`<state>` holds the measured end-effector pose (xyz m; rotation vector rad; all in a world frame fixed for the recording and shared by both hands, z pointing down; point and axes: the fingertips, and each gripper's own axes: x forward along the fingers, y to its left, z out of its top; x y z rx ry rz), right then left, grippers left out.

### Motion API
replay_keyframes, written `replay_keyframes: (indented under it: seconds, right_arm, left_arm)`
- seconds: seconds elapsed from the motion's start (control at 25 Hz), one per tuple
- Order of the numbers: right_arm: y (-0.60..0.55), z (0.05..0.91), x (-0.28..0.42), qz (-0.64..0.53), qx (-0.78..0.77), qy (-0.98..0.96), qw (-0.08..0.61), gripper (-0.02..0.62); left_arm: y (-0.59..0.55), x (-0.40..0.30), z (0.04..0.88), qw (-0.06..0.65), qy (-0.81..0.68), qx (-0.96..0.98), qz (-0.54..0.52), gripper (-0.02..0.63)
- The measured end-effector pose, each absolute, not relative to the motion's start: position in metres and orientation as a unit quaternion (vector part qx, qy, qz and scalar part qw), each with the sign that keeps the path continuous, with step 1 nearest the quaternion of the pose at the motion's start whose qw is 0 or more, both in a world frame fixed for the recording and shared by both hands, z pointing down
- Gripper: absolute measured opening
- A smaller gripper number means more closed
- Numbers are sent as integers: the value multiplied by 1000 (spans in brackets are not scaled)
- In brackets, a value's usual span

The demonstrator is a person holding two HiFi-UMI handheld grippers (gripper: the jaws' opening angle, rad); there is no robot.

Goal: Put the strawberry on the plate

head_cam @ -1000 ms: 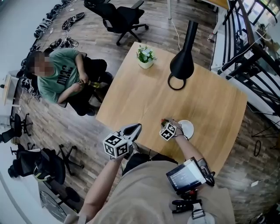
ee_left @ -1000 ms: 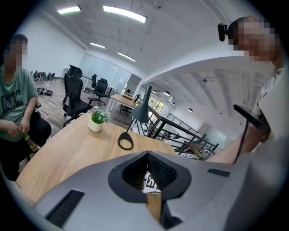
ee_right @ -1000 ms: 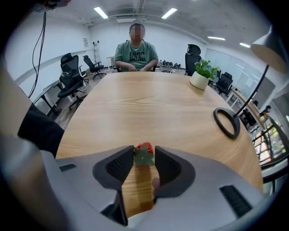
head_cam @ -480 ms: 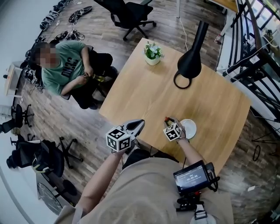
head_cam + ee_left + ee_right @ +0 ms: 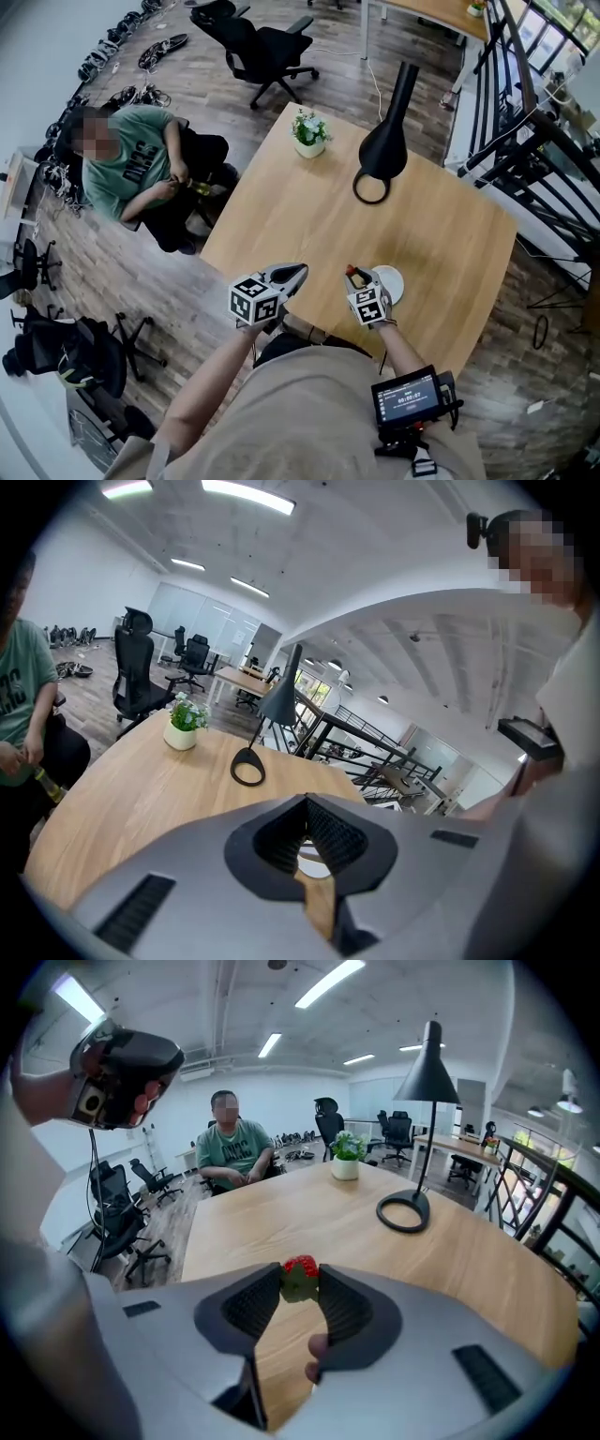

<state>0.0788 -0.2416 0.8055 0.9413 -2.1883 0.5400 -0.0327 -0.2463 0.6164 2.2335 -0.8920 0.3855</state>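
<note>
Strawberry (image 5: 300,1271) position: clamped between the fingertips of the right gripper (image 5: 300,1288), red body up and green leaves facing the camera. The jaws have just been closing, and their ribbed pads now pinch the fruit from both sides. In the right gripper view the wooden table (image 5: 441,234) shows below and beyond the fruit.

In the head view, the strawberry sits just beside the white plate (image 5: 394,279), at 9 o'clock from it and not over it. The plate lies near the table edge closest to the operator.

Left gripper (image 5: 306,801): tips pressed together, nothing between them. Behind the tips the pads leave a diamond-shaped gap through which part of the plate is visible. In the head view this gripper hovers at the near table edge, at 9 o'clock from the right gripper and well apart from it.

Other items on the table: a black lamp (image 5: 382,148) at 12 o'clock from the plate and a potted plant (image 5: 309,128) at 11 o'clock. A seated person (image 5: 127,173) is off the table at 9 o'clock.
</note>
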Motion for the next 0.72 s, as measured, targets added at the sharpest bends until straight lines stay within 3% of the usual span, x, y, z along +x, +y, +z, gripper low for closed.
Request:
replay_keyframes:
  seconds: [0.28, 0.72]
  right_arm:
    - [-244, 785, 126, 191, 403, -832, 329, 135]
    - [-230, 820, 215, 212, 463, -793, 334, 135]
  left_arm:
    - [-256, 18, 600, 323, -304, 883, 154, 2]
    - [-248, 77, 617, 329, -266, 891, 167, 2]
